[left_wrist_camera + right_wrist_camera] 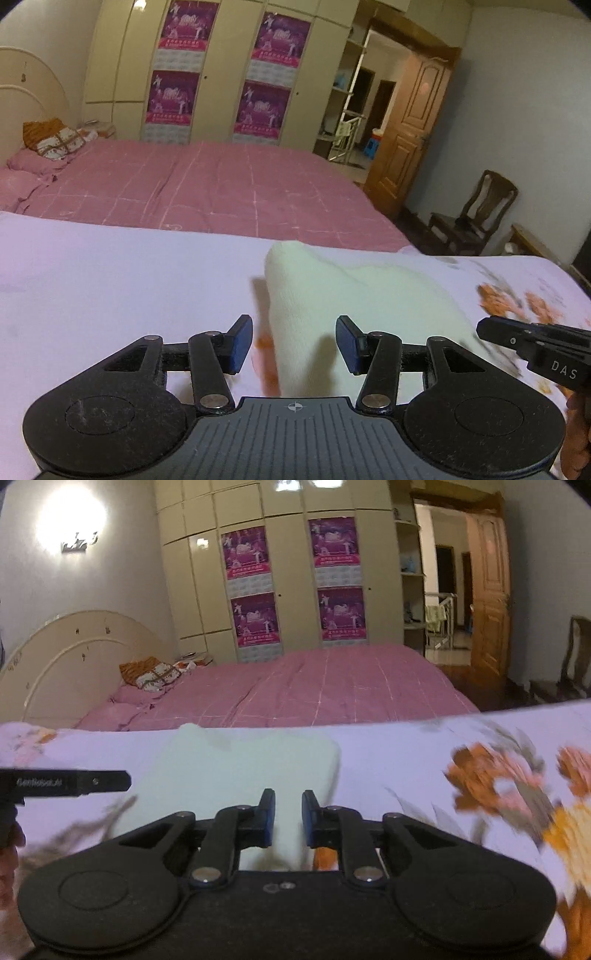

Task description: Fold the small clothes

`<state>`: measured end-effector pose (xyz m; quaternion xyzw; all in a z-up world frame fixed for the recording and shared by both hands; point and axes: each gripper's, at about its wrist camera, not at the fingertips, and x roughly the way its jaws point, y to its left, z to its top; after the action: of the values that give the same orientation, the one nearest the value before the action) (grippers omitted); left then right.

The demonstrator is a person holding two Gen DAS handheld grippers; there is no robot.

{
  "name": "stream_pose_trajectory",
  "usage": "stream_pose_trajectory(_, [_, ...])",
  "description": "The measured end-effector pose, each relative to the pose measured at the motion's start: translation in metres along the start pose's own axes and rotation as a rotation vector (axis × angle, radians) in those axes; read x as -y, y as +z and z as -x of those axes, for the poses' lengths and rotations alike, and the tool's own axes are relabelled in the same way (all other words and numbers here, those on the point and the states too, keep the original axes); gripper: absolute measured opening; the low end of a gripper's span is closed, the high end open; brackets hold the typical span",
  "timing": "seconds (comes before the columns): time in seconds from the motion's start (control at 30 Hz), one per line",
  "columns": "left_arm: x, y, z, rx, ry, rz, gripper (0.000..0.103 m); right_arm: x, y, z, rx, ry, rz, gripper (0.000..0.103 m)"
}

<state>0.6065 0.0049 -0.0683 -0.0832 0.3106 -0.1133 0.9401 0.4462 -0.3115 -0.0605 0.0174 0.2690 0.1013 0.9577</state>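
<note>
A small cream-white cloth (354, 295) lies folded on a pale floral sheet (110, 280). My left gripper (294, 341) is open, its blue pads either side of the cloth's near edge, holding nothing. In the right wrist view the same cloth (240, 771) lies flat just ahead. My right gripper (288, 818) is open with a narrow gap between its pads, over the cloth's near edge and empty. The right gripper's tip (532, 341) shows at the right of the left wrist view. The left gripper's tip (74, 782) shows at the left of the right wrist view.
A bed with a pink checked cover (207, 184) lies beyond the sheet, with pillows (55, 142) at its head. A wardrobe with purple posters (221, 74) stands behind. A wooden door (413, 140) and a chair (476, 214) are to the right. Orange flower prints (517, 786) mark the sheet.
</note>
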Motion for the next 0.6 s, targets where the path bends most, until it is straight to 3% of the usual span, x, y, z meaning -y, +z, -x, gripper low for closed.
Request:
stream_pose_trajectory(0.17, [-0.012, 0.003, -0.04, -0.041, 0.023, 0.032, 0.049, 0.006, 0.009, -0.046, -0.033, 0.003, 0.03, 0.015])
stream_pose_trajectory(0.23, [-0.018, -0.001, -0.047, -0.053, 0.034, 0.059, 0.07, 0.008, 0.004, -0.06, -0.084, -0.004, 0.049, 0.013])
stream_pose_trajectory(0.27, [-0.022, -0.002, -0.05, -0.055, 0.028, 0.08, 0.071, 0.012, 0.001, -0.066, -0.107, -0.002, 0.051, 0.013])
stream_pose_trajectory(0.33, [-0.027, -0.007, -0.053, -0.054, 0.013, 0.1, 0.073, 0.016, -0.002, -0.067, -0.09, 0.004, 0.031, 0.014])
stream_pose_trajectory(0.6, [-0.013, 0.0, -0.047, -0.038, 0.068, 0.026, 0.074, 0.01, 0.002, -0.06, -0.084, -0.014, 0.011, 0.017])
